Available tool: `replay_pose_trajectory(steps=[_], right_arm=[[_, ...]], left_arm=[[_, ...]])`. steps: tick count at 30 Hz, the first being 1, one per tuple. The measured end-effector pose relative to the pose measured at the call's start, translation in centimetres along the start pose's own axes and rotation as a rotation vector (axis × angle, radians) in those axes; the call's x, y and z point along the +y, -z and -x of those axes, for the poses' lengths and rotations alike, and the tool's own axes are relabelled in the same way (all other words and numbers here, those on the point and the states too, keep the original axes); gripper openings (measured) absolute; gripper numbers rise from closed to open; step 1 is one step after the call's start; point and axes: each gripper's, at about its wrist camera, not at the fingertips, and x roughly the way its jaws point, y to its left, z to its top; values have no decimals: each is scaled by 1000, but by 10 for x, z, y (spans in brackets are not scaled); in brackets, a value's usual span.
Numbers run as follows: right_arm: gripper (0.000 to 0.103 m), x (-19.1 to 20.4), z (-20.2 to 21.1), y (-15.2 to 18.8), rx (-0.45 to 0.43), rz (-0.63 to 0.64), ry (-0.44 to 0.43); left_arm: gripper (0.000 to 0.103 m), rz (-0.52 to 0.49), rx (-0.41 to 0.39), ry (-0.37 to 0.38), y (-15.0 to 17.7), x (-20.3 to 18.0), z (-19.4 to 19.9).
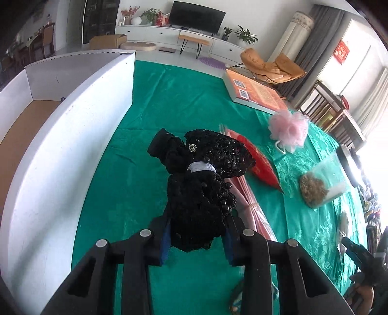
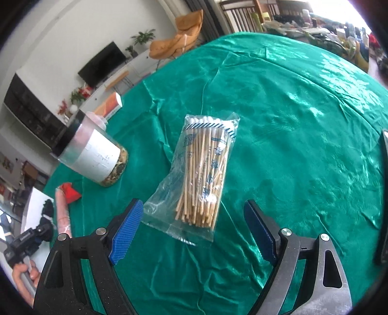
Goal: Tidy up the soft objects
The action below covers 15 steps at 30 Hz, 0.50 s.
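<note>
Bright living room [image 1: 286, 29], television [image 1: 196, 17], orange chair [image 1: 266, 64]

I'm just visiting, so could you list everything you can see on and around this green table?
tablecloth: one, shiny green, covers the table
box: one, white with a brown floor, at the table's left side
black beaded fabric piece: one, black, held above the cloth
book: one, orange and white, far edge
bath pouf: one, pink, near the book
red pouch: one, red, behind the black piece
pink folded bundle: one, pink, under the black piece
jar: one, clear, black lid, white label
cotton swab bag: one, clear, wooden sticks, before the right gripper
left gripper: fingers shut on the black piece
right gripper: blue-padded fingers open
hand: one, holding the left gripper
</note>
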Motion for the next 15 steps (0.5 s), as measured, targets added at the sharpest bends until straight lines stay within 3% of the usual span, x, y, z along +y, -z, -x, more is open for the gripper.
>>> replay_pose_trajectory(steps=[1,2,3,5,9,12,15], right_arm=[[85,10,-6,-5,18,62,55],[51,17,-10,-11,36,100,109],[30,18,-10,-17,40,95,126],[28,21,-4,-34,19,72,100],[27,46,38,-69,-118,147,67],[27,90,82,-76,-204,246,26],[27,151,119,-59,-236,350,-89]], left_arm=[[34,2,2,18,0,-1,5],[34,-2,3,36,1,-3,12],[34,-13,-3,49,2,-5,20],[34,-41,-27,65,0,-10,36],[34,-58,-77,116,-7,-4,79],[34,-55,-120,145,-11,10,119],[34,-57,-159,120,-10,37,159]])
